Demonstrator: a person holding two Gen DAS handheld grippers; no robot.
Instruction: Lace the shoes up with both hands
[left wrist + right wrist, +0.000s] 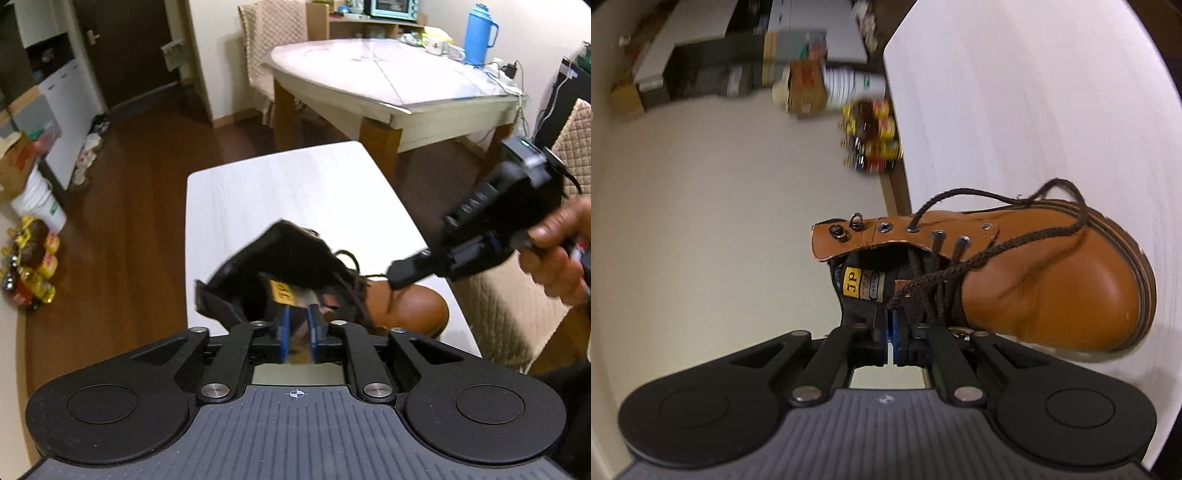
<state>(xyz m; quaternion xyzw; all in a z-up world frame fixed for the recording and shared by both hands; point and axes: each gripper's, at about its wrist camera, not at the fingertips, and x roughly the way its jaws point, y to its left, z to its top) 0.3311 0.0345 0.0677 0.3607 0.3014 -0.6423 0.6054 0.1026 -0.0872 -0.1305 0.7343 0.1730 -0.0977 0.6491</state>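
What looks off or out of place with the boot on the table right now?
The tan boot is only part-laced: its dark lace runs through the lower eyelets, while the upper eyelets and hooks stay bare. The tongue flops out, and loose lace trails over the toe.

left tool point(297, 325): jaws parted | right tool point(890, 325): jaws closed, hand point(554, 254) gripping handle

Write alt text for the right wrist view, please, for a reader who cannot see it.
A tan leather boot lies on a white table, its dark lace running back to the shut right claw. Upper eyelets are empty. Blurred boxes and bottles sit behind.
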